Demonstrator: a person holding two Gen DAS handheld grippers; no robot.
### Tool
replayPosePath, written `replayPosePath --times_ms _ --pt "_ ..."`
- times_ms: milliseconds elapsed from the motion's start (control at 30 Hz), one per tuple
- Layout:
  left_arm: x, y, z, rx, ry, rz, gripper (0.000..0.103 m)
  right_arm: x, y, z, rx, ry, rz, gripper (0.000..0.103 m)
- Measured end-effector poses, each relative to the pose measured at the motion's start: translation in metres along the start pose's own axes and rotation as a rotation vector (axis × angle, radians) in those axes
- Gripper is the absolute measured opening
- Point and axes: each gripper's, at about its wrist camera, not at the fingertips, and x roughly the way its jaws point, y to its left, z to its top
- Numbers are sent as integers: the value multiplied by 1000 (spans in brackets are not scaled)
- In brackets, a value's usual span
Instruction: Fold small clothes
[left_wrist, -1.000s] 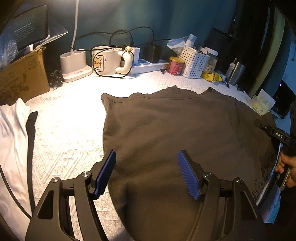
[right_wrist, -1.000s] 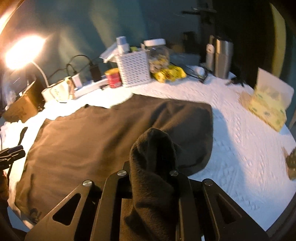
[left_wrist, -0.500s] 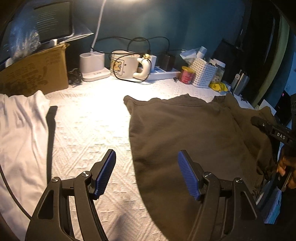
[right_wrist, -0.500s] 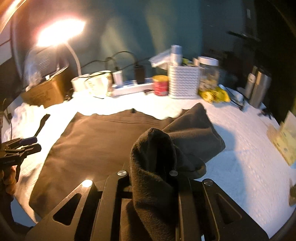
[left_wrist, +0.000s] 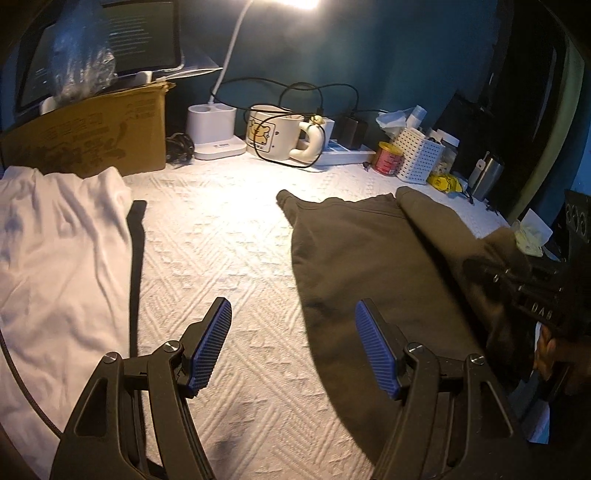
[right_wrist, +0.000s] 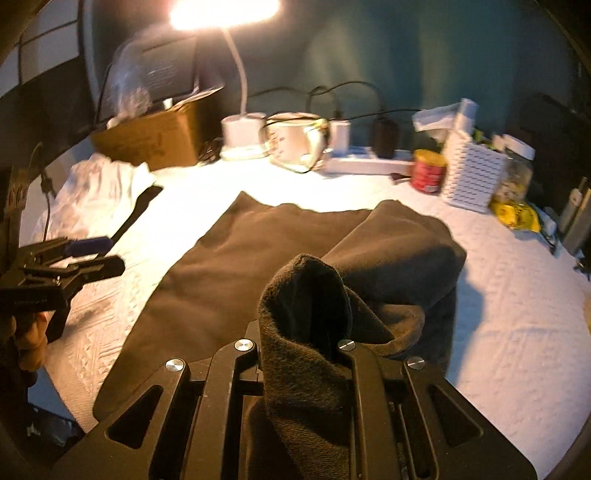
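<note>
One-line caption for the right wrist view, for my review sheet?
Right gripper shut on a bunched edge of the dark brown garment, lifting it over the white textured cloth.

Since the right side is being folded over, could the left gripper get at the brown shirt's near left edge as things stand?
Probably yes. The left gripper is open and empty, with the brown shirt edge lying flat on the white cloth beside its finger. Nothing lies between.
</note>
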Motion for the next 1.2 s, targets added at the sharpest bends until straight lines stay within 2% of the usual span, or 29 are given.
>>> replayPosePath --times_ms 233,333,400,500,633,733,800,900,1033,1200 --pt "-5 10 -8 -22 2 10 70 21 35 -9 -39 101 35 17" --pt "-8 15 -11 -26 9 20 70 24 48 -11 -38 133 56 36" --pt "-9 17 -11 -19 14 31 70 21 59 -11 -42 131 102 51" --pt "-12 19 -11 -4 19 47 70 18 74 -11 -49 155 144 66" --pt "-17 21 -8 10 14 67 70 5 100 -14 -77 184 265 69" --pt "-18 20 -3 17 13 79 70 -15 109 -18 -96 148 307 70" --pt "-19 15 2 31 10 80 70 -30 108 -18 -94 114 333 70" --pt "-19 -2 11 66 0 73 70 -55 95 -16 -84 50 319 70" --pt "-15 -32 24 129 -6 49 70 -74 58 -17 -24 -14 240 70" --pt "-6 -79 39 221 -5 30 70 -76 -1 -25 75 -37 165 70"
